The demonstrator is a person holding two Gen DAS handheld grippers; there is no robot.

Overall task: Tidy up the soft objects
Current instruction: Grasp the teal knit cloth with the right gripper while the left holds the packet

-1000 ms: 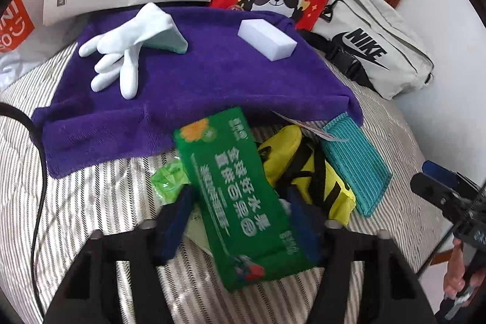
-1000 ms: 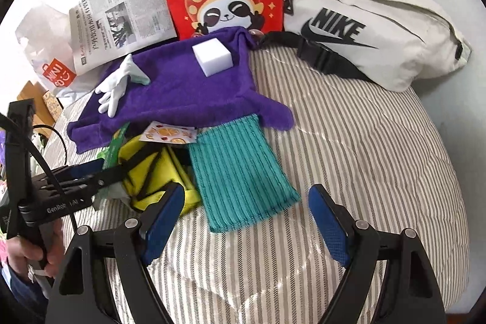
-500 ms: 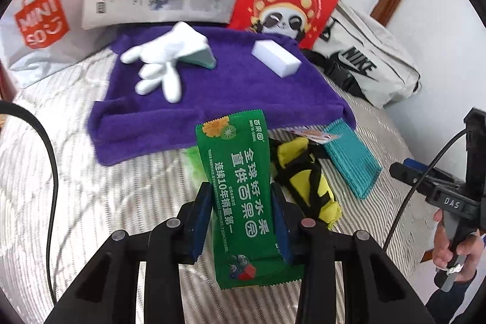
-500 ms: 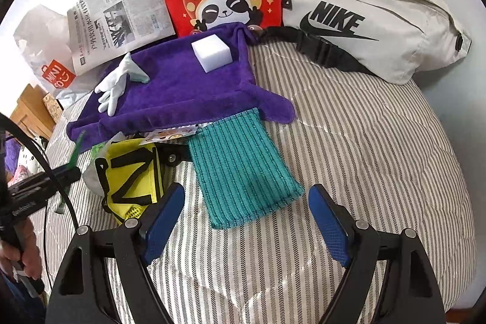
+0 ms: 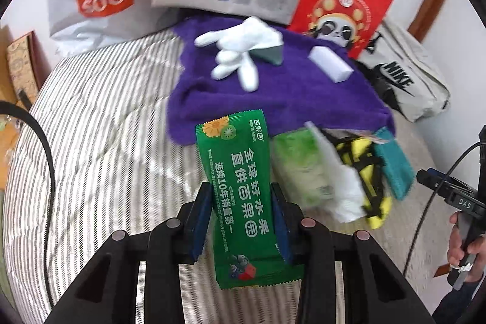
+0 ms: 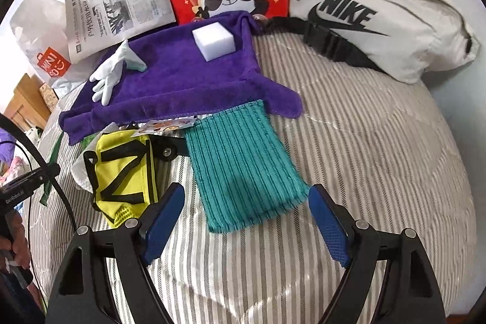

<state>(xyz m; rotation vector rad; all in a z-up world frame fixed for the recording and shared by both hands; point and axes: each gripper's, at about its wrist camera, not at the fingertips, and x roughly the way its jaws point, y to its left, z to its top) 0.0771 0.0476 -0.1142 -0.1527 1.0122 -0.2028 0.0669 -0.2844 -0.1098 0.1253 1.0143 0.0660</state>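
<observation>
left tongs (image 5: 241,217) gripped green packet (image 5: 243,196), raised over bed ahead | right tongs (image 6: 244,217) gaped empty, teal cloth (image 6: 243,169) between tips | risk: slick wrapper sliding out, landing off purple towel (image 5: 273,90)

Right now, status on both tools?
Left tool shut on green packet, lifted. Right tool open, empty, over teal cloth. Nothing in the way.
</observation>
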